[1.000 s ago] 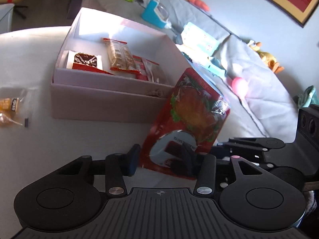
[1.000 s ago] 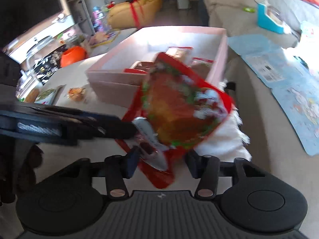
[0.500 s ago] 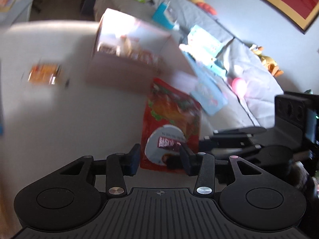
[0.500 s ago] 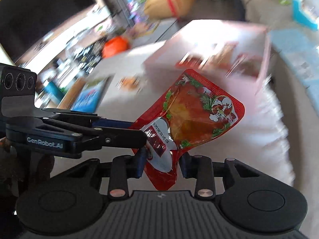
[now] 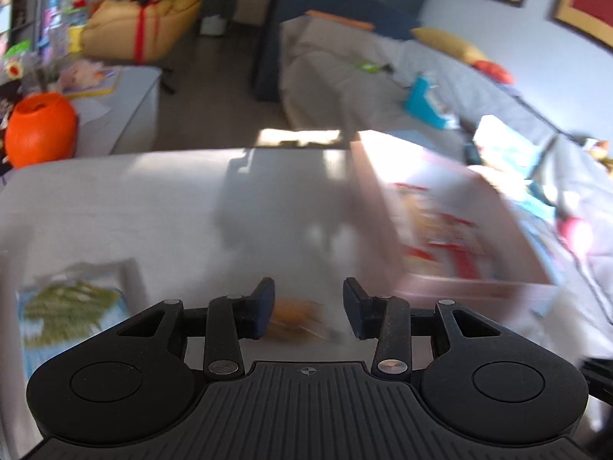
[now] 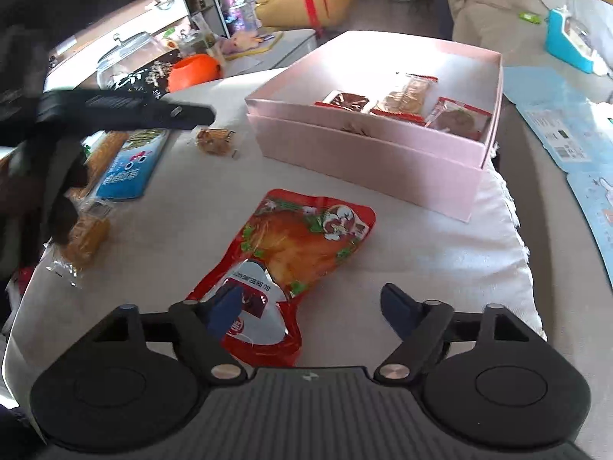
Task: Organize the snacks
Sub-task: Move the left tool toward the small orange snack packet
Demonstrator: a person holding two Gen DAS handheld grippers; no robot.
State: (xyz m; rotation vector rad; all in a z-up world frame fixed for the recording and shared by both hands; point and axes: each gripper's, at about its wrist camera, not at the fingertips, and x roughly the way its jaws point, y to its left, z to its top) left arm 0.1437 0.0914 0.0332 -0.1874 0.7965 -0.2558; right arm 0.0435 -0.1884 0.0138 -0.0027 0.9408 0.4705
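In the right wrist view we see the left tongs [image 6: 199, 115] at ten o'clock, a blurred black bar reaching in over the pale counter [image 6: 402, 237] toward a small orange wrapped snack [image 6: 213, 141]. From their own camera, the left tongs [image 5: 308, 308] tilt downward with jaws narrowly apart, having just been closing, nothing gripped. The right tongs [image 6: 310, 306] also point down; their jaws have just sprung wide, and the red foil snack pouch [image 6: 295, 253] lies flat on the counter, released. The pink cardboard box [image 6: 367, 161] holding packets sits at one o'clock.
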